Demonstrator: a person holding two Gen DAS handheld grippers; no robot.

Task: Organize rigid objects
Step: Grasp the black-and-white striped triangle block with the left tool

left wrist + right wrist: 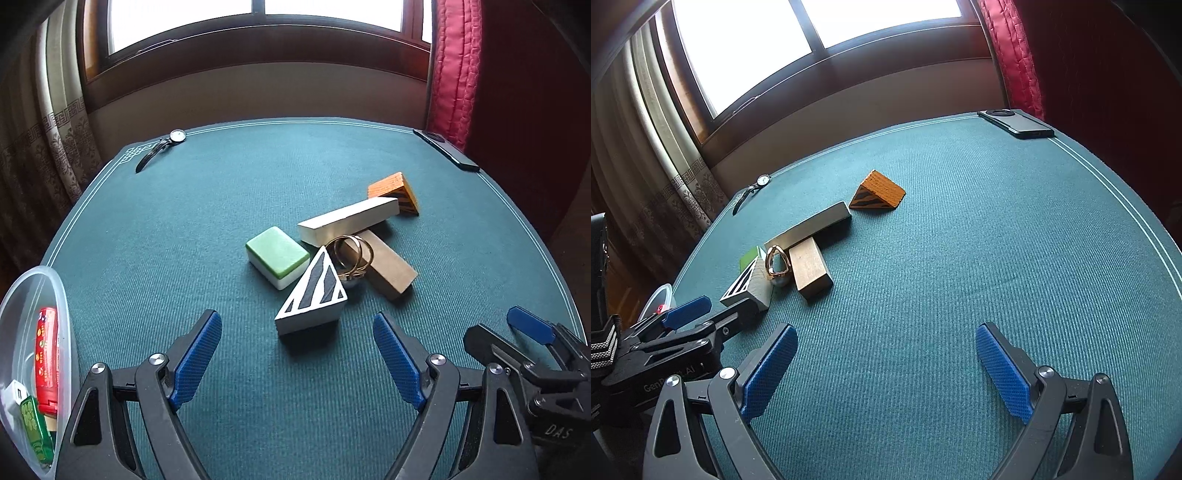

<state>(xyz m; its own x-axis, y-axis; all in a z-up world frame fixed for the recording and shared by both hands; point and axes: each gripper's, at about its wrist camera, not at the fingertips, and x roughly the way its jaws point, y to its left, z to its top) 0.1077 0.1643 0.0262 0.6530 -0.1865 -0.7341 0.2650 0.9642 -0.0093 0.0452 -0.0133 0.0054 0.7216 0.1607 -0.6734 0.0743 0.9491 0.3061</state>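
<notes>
The left gripper (pixel 297 354) hangs low over the teal table mat (pixel 184 221) with its blue-padded jaws spread wide and nothing between them; the black-and-white striped wedge (pixel 313 295) lies just ahead of the gap. The right gripper (pixel 886 369) is likewise wide apart and empty, above bare mat. The pile sits mid-table: a green-topped mahjong tile (pixel 277 256) just beside the wedge, a gold ring (pixel 351 254) leaning on a brown wooden block (pixel 388 264), a long white block (pixel 349 220) resting across that block, and an orange striped wedge (pixel 395 192) behind. A clear plastic tub (pixel 33 332) at the left edge holds a red tube and a green tile.
</notes>
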